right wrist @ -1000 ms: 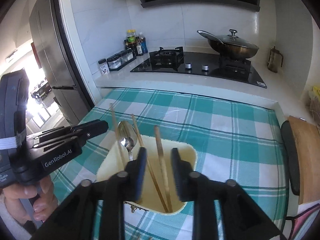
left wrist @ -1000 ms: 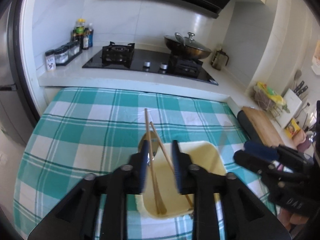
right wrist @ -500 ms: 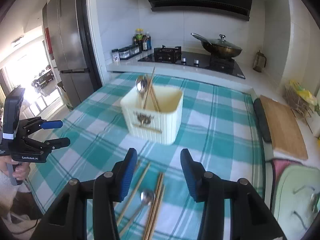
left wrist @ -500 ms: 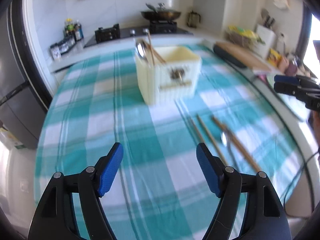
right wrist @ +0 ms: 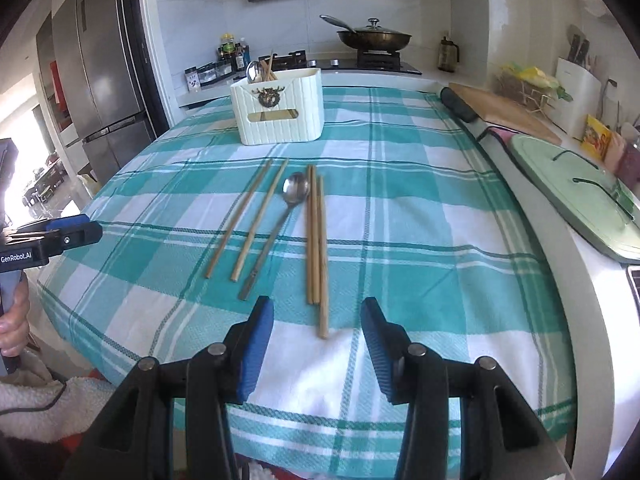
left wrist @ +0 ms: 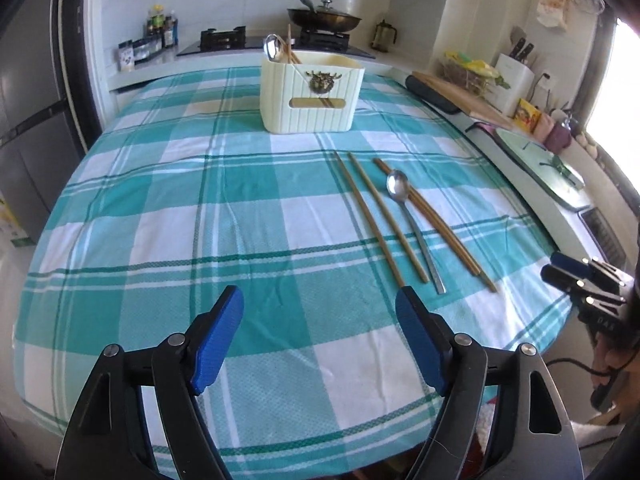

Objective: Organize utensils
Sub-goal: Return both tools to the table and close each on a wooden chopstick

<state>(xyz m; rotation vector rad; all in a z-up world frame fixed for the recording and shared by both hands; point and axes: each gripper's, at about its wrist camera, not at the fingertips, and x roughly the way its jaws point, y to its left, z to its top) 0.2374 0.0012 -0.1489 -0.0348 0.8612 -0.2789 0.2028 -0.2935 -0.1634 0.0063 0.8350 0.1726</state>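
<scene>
A cream utensil holder [left wrist: 311, 95] [right wrist: 279, 111] stands at the far side of the checked tablecloth, with a spoon [left wrist: 272, 46] and chopsticks standing in it. On the cloth lie several wooden chopsticks [left wrist: 370, 218] [right wrist: 316, 236] and a metal spoon [left wrist: 412, 220] [right wrist: 276, 224]. My left gripper [left wrist: 319, 322] is open and empty above the cloth's near edge, left of the loose utensils. My right gripper [right wrist: 318, 334] is open and empty just short of the near chopstick ends. Each gripper also shows at the other view's edge.
A gas stove with a lidded wok [right wrist: 374, 38] and spice jars [left wrist: 160, 32] sit on the counter behind. A cutting board [right wrist: 508, 114], a green tray [right wrist: 580, 188] and a knife block [right wrist: 574, 88] lie on the right. A fridge [right wrist: 108, 76] stands left.
Both grippers have drawn back from over the holder to the near table edge and opened wide. The loose chopsticks and spoon on the cloth have come into view.
</scene>
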